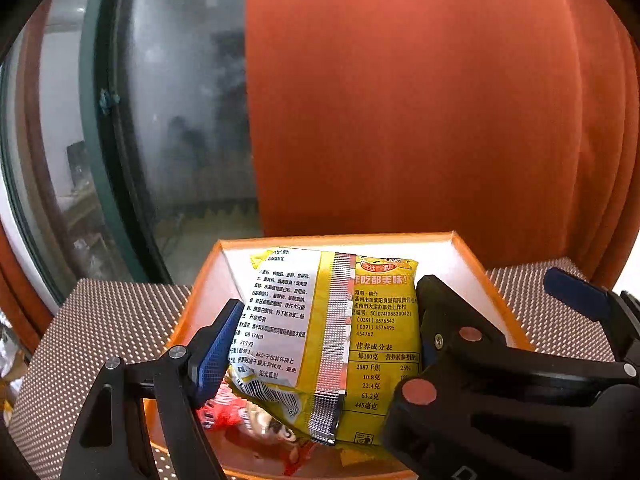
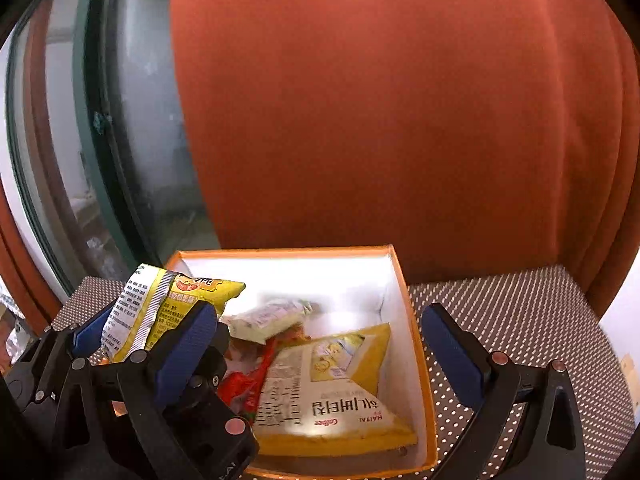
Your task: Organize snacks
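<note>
A yellow snack packet (image 1: 332, 340) with printed text and a silver seam hangs over an orange box (image 1: 340, 237) with white inner walls. My left gripper (image 1: 322, 344) is shut on the packet, its pads pressing the two side edges. The right wrist view shows the same packet (image 2: 160, 304) at the box's left rim (image 2: 280, 250). My right gripper (image 2: 320, 356) stands open over the box with nothing between its fingers. Its left finger sits close beside the left gripper. Inside the box lie a yellow HAITAI packet (image 2: 340, 392), a pale packet (image 2: 268, 320) and a red wrapper (image 2: 244, 388).
The box rests on a dark dotted table surface (image 2: 520, 312) that runs out to both sides. An orange-red curtain (image 2: 400, 120) hangs right behind the table. A glass door with a green frame (image 1: 100, 140) is at the left.
</note>
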